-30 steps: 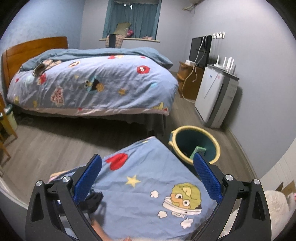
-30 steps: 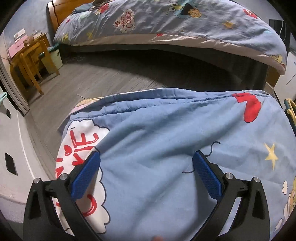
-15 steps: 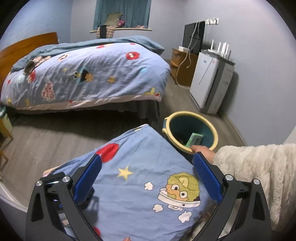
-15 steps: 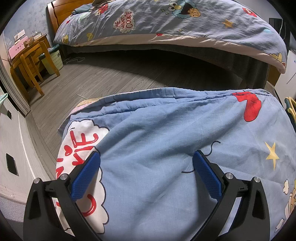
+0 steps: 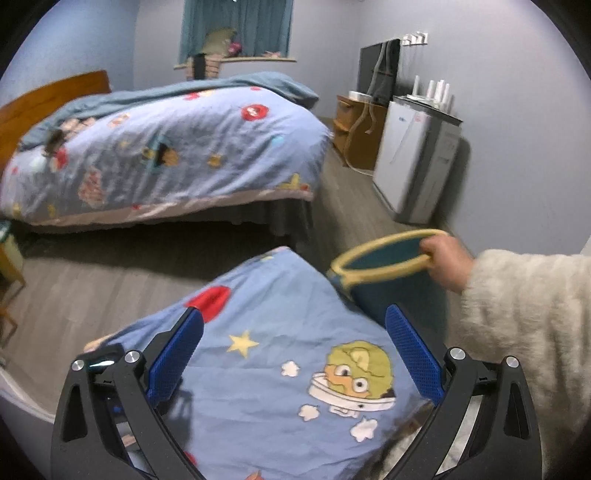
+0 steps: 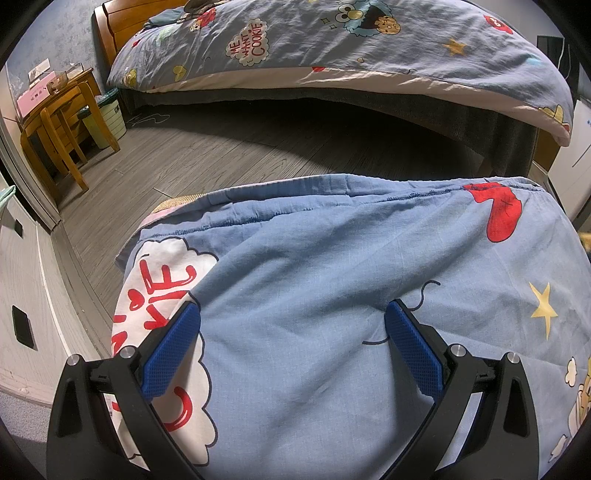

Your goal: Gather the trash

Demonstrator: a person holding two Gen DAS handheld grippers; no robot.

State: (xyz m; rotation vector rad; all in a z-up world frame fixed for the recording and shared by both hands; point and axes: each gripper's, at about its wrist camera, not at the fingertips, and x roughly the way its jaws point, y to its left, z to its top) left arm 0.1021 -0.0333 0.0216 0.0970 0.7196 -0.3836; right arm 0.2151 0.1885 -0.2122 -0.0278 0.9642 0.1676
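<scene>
While both grippers are held low over a blue cartoon-print cover (image 5: 280, 369), neither is seen grasping anything. In the left wrist view the left gripper (image 5: 293, 345) is spread wide, its blue pads (image 5: 173, 360) set apart above the cover with nothing between them. In the right wrist view the right gripper (image 6: 291, 338) is likewise spread wide and empty over the same cover, here marked by a white cloud with red lettering (image 6: 162, 325).

Just past the cover's far right edge, a teal bin with a yellow rim (image 5: 384, 273) is shown only in the left view. It is tilted and gripped at its rim by a bare hand (image 5: 445, 262) that emerges from a fluffy cream sleeve (image 5: 524, 332). The frame is motion-blurred, and the bin's contents cannot be told. No loose trash is seen in either view. In the right view only an unclear yellowish sliver is seen at the far right edge.

Beyond a strip of grey wood floor (image 6: 229, 147), a bed with a matching duvet (image 5: 166, 155) is seen in both views. A white appliance (image 5: 417, 158), a dark screen (image 5: 378, 66) and a curtained window (image 5: 236, 26) are recorded only by the left view. A wooden desk (image 6: 55, 107) and a small white bin with a bag liner (image 6: 105, 118) beside it are clear only in the right view.
</scene>
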